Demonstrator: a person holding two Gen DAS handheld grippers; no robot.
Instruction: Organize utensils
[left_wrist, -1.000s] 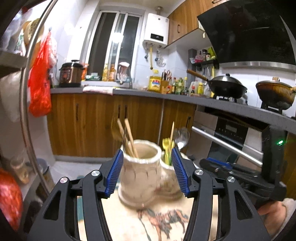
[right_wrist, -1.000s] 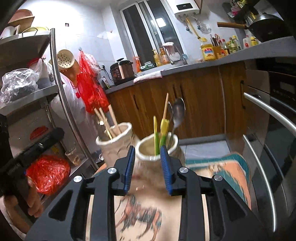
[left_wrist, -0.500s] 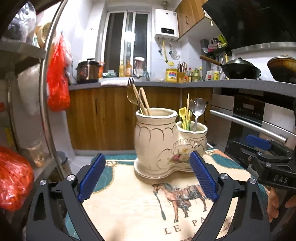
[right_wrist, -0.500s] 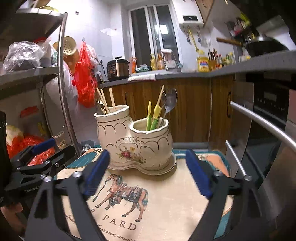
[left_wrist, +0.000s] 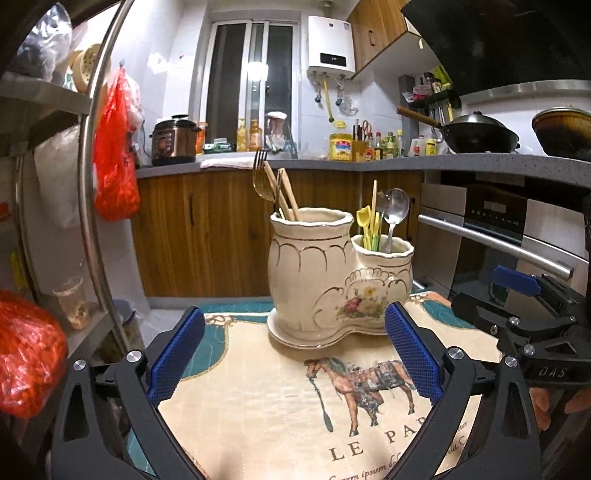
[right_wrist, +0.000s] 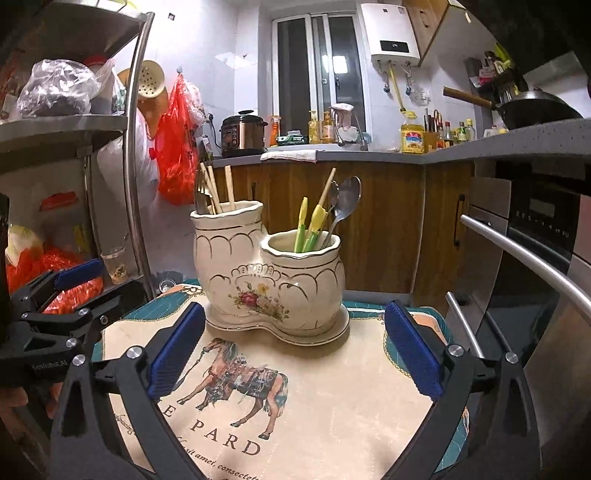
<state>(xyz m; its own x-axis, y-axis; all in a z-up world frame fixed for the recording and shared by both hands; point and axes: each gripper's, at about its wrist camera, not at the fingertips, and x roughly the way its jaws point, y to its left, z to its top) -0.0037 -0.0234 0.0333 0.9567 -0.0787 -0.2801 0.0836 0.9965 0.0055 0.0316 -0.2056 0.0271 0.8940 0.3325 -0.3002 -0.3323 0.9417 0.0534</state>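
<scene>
A cream ceramic double utensil holder (left_wrist: 310, 273) (right_wrist: 258, 273) stands on a horse-print cloth (left_wrist: 280, 413) (right_wrist: 332, 398). Its tall pot holds a fork (left_wrist: 260, 181) and wooden chopsticks (left_wrist: 286, 195). Its short pot holds a metal spoon (left_wrist: 395, 206) (right_wrist: 349, 199) and yellow-green utensils (right_wrist: 312, 229). My left gripper (left_wrist: 294, 314) sits just short of the holder, jaws opening wide with nothing between the pads. My right gripper (right_wrist: 294, 309) stands the same way from the other side, jaws opening and empty. Each view shows the other gripper at its edge.
A metal rack (left_wrist: 92, 184) with red bags (left_wrist: 114, 155) rises at the left. An oven with a steel bar handle (right_wrist: 524, 258) stands close on the right. Wooden cabinets (left_wrist: 207, 236) and a loaded counter run behind. A hand (left_wrist: 543, 406) holds the other tool.
Both grippers have let go of the holder's pots and spread wide. Both have dropped lower and drawn back, so the whole holder now shows standing on the cloth.
</scene>
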